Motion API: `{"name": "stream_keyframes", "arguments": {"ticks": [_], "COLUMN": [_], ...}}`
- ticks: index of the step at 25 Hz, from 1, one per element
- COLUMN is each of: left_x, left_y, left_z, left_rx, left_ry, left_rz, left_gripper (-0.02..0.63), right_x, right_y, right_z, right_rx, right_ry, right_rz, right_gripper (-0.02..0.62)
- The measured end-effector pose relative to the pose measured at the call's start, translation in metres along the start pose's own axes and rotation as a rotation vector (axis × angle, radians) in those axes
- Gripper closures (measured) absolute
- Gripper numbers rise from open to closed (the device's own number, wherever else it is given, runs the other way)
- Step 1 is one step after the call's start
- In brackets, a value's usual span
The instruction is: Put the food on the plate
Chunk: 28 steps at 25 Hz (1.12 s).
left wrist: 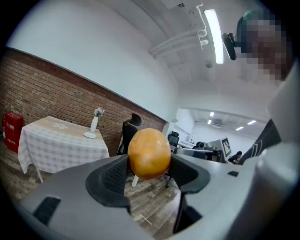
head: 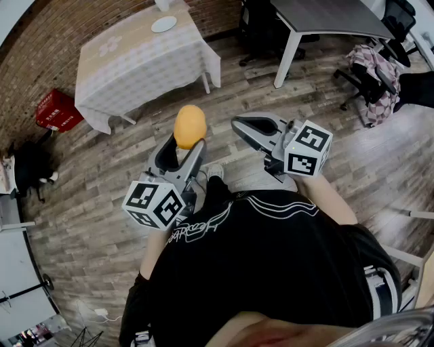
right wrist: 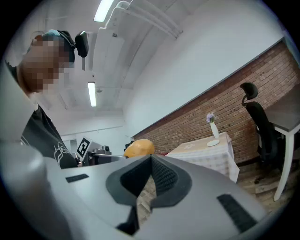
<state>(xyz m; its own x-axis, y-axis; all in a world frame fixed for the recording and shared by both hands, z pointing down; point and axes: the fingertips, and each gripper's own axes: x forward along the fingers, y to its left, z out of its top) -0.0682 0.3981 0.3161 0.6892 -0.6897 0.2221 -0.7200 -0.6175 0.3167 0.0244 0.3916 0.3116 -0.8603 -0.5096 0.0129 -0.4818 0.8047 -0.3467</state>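
Observation:
A round orange-yellow piece of food (head: 190, 127) is clamped between the jaws of my left gripper (head: 184, 141), held up in the air over the wooden floor. In the left gripper view the food (left wrist: 149, 153) sits between both dark pads (left wrist: 114, 176). My right gripper (head: 256, 125) hangs beside it, shut with nothing in it; its pads (right wrist: 161, 177) meet at the tips. A small white plate (head: 163, 24) lies on the far cloth-covered table (head: 135, 64), well ahead of both grippers. The plate (left wrist: 89, 135) stands beside a white vase (left wrist: 95, 123) with a flower.
A red box (head: 57, 110) sits on the floor left of the table. Black office chairs (head: 258, 30) and a grey desk (head: 325, 15) stand at the back right, and a chair draped with checked cloth (head: 373, 71) is further right. A brick wall runs behind the table.

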Motion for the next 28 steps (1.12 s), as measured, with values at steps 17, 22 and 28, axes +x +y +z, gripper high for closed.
{"name": "stream_keyframes", "arguments": {"ticks": [17, 22, 28], "left_x": [0.02, 0.034, 0.066], "left_y": [-0.006, 0.015, 0.05], "left_z": [0.022, 0.03, 0.044], "left_rx": [0.015, 0.005, 0.003], "left_ry": [-0.042, -0.046, -0.032], "left_rz": [-0.005, -0.001, -0.011], "left_gripper": [0.327, 0.327, 0.327], "right_x": [-0.013, 0.0, 0.03], "right_y": [-0.017, -0.038, -0.078], "right_z": [0.018, 0.021, 0.028], "right_rx": [0.005, 0.009, 0.025], "right_ry": [-0.037, -0.033, -0.023], "right_rz": [-0.016, -0.043, -0.057], "right_gripper": [0.598, 0.598, 0.598]}}
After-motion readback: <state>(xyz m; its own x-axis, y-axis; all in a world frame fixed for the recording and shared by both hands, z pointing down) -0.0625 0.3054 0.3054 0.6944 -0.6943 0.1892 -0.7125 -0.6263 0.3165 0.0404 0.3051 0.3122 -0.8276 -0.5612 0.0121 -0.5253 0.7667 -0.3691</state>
